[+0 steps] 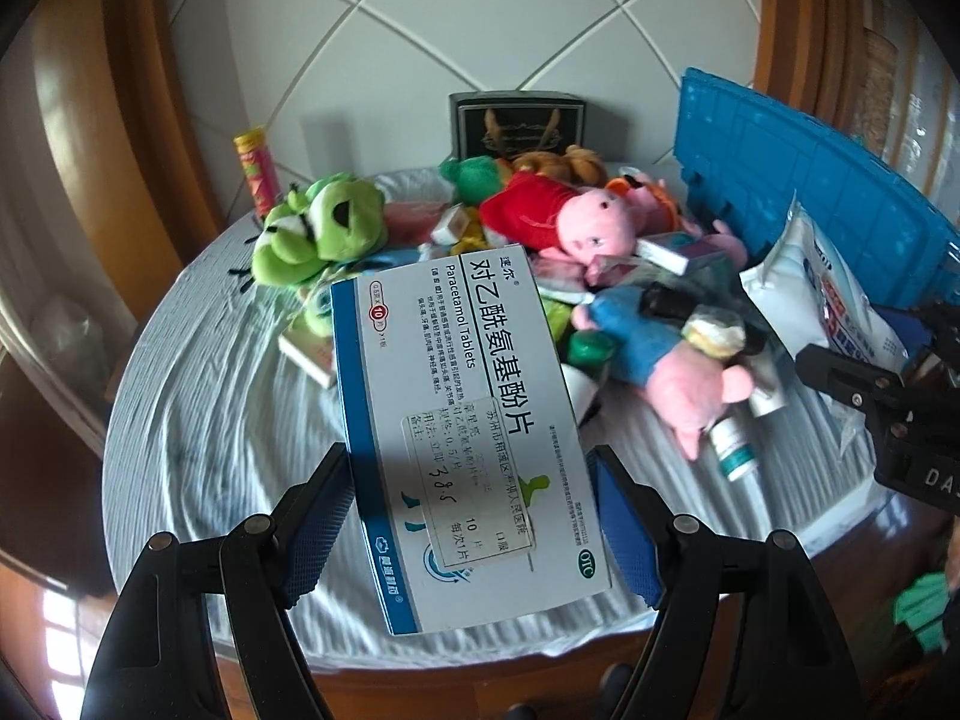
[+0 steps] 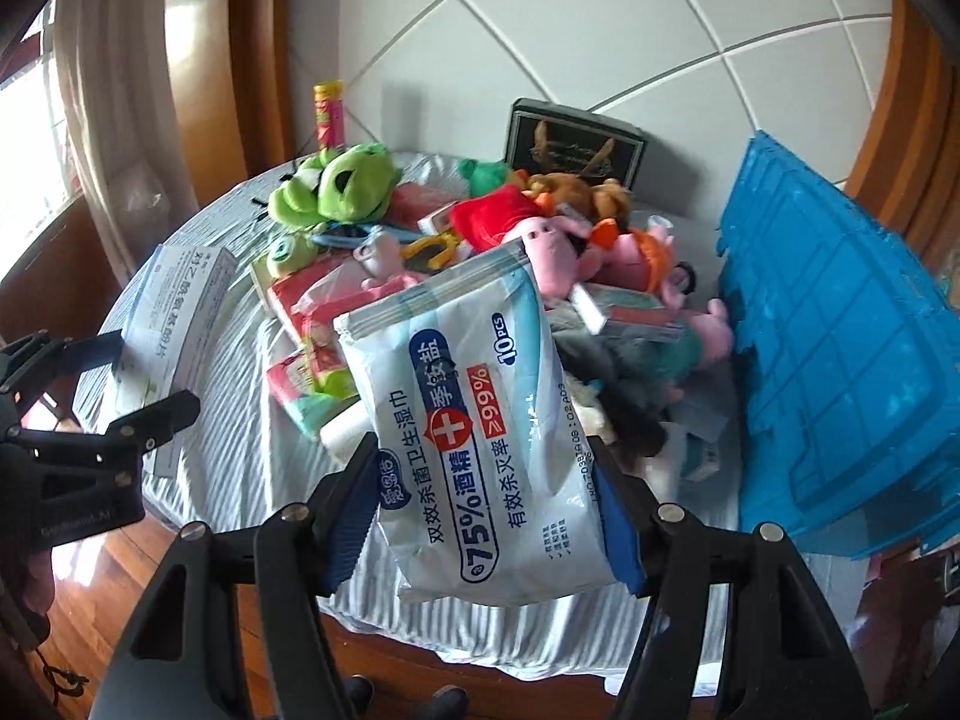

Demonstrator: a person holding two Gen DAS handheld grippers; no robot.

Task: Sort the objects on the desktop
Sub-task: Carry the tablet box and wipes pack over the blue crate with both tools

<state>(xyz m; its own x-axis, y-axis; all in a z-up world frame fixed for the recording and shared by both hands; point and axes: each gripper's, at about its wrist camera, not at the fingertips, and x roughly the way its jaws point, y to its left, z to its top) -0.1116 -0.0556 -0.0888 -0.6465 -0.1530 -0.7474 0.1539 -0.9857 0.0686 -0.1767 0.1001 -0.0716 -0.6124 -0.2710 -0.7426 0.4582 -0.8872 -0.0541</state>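
Paracetamol tablet box (image 1: 462, 438), pinched by left claw (image 1: 474, 516), long axis forward, clear above the bench (image 1: 198, 420). Right claw (image 2: 480, 510) pinches wet-wipes pack (image 2: 480, 420), nearer blue crate (image 2: 840, 348).

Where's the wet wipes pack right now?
The wipes pack is held in the right tool, lifted above the striped cloth in the right wrist view, with the blue crate to its right.
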